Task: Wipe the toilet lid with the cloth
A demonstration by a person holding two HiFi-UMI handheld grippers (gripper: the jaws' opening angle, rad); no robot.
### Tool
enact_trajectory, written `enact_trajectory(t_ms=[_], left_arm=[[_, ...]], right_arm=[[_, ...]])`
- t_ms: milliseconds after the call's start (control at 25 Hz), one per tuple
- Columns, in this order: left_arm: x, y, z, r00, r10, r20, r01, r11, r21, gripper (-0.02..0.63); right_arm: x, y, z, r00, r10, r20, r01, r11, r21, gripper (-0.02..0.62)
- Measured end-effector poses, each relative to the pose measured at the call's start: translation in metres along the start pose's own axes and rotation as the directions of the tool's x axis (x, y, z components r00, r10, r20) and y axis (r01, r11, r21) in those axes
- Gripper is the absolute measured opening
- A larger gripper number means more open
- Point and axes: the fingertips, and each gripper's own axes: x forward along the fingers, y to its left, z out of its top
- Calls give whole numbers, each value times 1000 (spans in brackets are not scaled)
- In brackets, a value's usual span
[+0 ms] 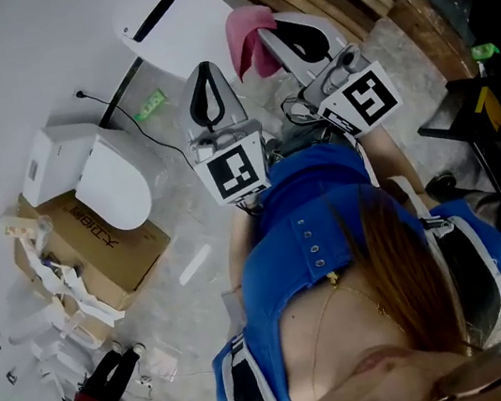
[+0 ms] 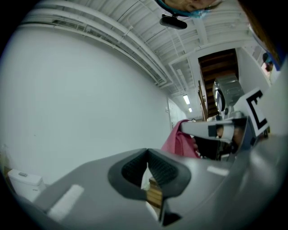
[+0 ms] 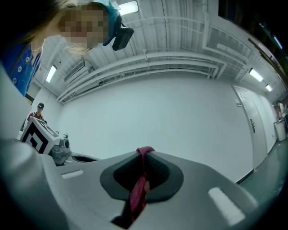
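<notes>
My right claw (image 3: 145,155) is clenched on the cloth (image 3: 138,191). A narrow fold of the pink fabric is pinched between the pads, with a small loop poking out past the tips and the rest trailing back under the jaws. In the head view most of the cloth (image 1: 247,38) hangs in a loose bunch off the left side of that claw (image 1: 285,37).

It looks light, soft and limp to me, so it should drape and fold under the slightest push. It won't slip out of ribbed pads easily, but a pinch this thin gives me a rope, not a pad. For wiping I would want the bunched part pressed flat against the surface, or a grip deeper into the fabric.

My left claw (image 2: 147,155) is closed on nothing. Its pads meet at the tips and only background shows through the slit below. It hangs just beside the right one, near the cloth and not touching it.

Beyond both claws a white toilet lid (image 1: 175,19) stands on the floor by the wall, and it is probably the one to wipe. A second toilet (image 1: 112,182) rests on a cardboard box (image 1: 107,252) further left.
</notes>
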Motion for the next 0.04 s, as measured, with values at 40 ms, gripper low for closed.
enact_trajectory(t_ms=[40], left_arm=[[0, 0, -2, 1000, 0, -3, 0, 1000, -1, 3]], right_arm=[[0, 0, -1, 1000, 0, -1, 0, 1000, 3, 9]])
